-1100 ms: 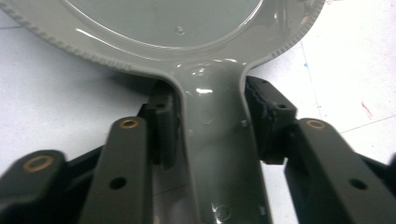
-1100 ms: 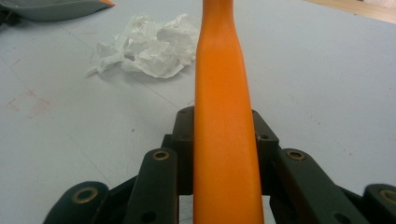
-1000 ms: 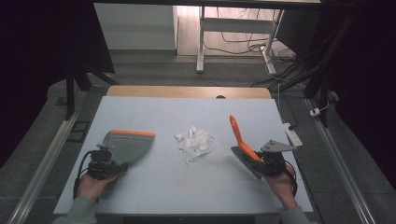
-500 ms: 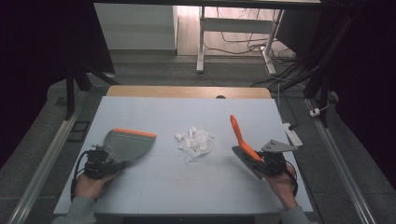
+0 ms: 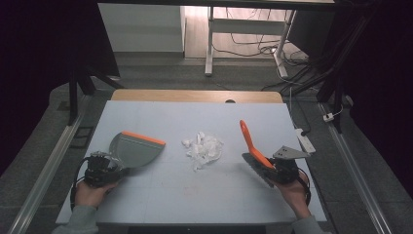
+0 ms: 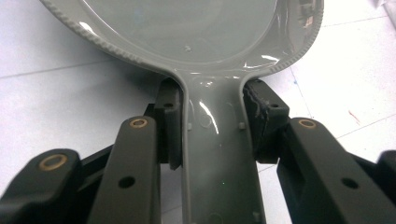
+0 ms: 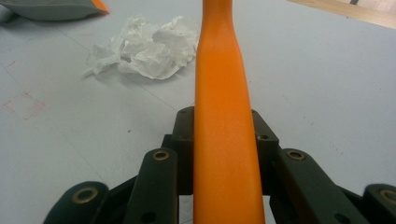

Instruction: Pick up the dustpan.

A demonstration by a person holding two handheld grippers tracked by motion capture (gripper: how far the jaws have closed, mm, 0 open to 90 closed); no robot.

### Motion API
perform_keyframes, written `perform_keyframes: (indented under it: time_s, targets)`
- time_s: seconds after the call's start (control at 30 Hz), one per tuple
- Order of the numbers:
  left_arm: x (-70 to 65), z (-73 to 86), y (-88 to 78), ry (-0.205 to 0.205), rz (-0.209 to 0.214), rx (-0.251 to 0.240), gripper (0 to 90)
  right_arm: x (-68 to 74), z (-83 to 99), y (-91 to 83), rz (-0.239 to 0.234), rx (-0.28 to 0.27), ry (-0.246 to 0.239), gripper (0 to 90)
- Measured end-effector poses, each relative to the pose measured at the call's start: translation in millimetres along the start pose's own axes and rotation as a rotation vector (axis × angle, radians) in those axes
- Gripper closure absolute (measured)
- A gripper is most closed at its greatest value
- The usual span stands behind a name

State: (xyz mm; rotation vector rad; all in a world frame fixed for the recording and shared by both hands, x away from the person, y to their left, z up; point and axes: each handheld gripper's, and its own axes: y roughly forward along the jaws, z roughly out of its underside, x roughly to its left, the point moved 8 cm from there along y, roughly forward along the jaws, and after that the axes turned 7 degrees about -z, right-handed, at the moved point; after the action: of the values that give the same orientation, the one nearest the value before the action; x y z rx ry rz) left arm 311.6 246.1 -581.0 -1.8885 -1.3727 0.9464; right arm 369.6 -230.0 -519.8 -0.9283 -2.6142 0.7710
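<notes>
Both forearms low at the near edge — left tool [image 5: 100, 170] clamps one grey dustpan [image 5: 134, 150] flat on the desk [image 5: 160, 204], right tool [image 5: 277, 170] grips one orange brush [image 5: 249, 141] tilted up; one paper wad [image 5: 203, 147] between.

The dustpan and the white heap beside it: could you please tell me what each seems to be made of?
The dustpan looks like glossy grey moulded plastic, judging by its sharp highlights and ribbed rim. Its front lip is orange, possibly rubber. The white heap looks like crumpled tissue paper: matte, creased, thin.
</notes>
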Motion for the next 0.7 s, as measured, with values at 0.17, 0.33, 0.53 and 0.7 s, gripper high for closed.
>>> perform_keyframes:
  time_s: [0.17, 0.33, 0.53, 0.7]
  targets:
    - [1.6, -1.8, -2.9, 0.010, 0.019, -0.024, 61.5, 0.1, -0.2, -0.6, 0.001, -0.003, -0.001, 70.2]
    - [4.4, -3.9, -6.2, 0.038, 0.028, -0.051, 61.4, -0.4, -0.4, -1.0, 0.004, -0.006, -0.002, 70.2]
    - [6.4, -7.3, -10.5, 0.062, 0.050, -0.086, 61.4, 0.0, -0.3, -0.8, 0.007, -0.006, -0.002, 70.2]
    - [10.6, -9.3, -15.9, 0.073, 0.058, -0.105, 61.4, 0.2, 0.0, -0.5, 0.009, -0.002, -0.005, 70.2]
